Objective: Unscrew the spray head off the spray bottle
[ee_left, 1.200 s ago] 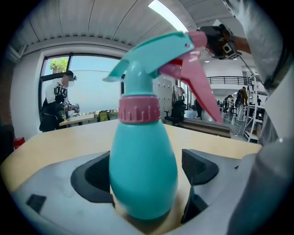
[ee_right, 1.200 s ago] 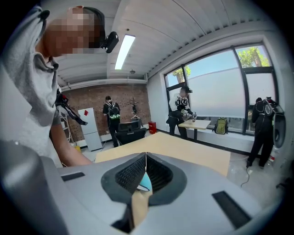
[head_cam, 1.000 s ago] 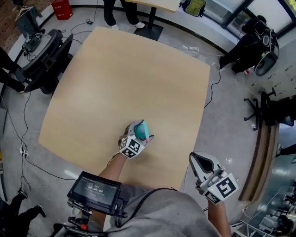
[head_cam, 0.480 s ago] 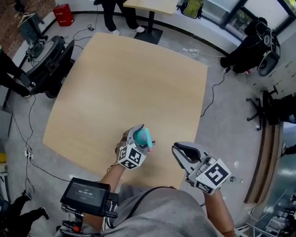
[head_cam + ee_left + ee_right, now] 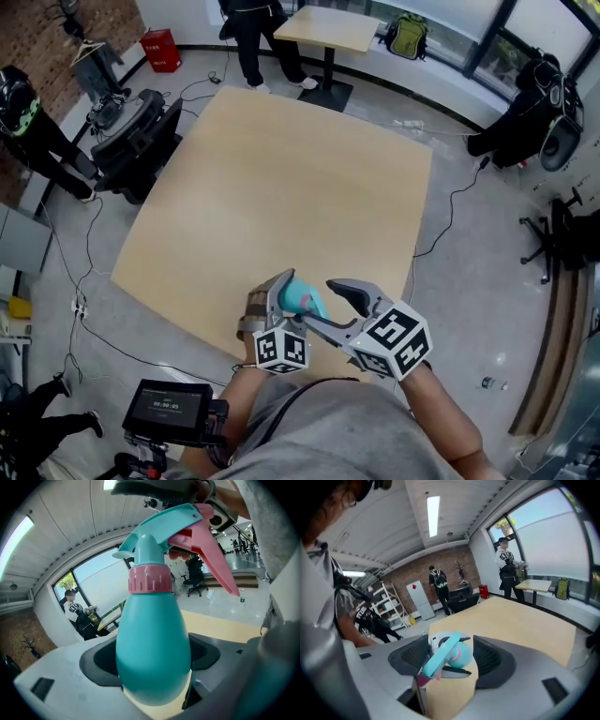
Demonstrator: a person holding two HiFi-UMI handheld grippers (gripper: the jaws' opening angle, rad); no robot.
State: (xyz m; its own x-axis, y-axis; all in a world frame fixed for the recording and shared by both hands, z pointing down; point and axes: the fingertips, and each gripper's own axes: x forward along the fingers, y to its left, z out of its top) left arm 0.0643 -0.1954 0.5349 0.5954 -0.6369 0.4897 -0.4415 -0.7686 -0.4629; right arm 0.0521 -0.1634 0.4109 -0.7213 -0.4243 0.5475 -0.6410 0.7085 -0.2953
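Note:
A teal spray bottle with a pink collar, teal spray head and pink trigger stands upright in my left gripper, which is shut on its body. In the head view the left gripper holds the bottle over the near edge of the tan table. My right gripper is beside it on the right, its jaws opening. In the right gripper view the spray head lies between the wide jaws of the right gripper, and the pads do not touch it.
A tablet-like screen hangs at my lower left. Office chairs stand left of the table, and a small table beyond it. Several people stand around the room. Cables lie on the floor.
The right gripper came from off the table's lower right corner up and left to the bottle, and its jaws now stand wide around the spray head. The left gripper kept holding the bottle.

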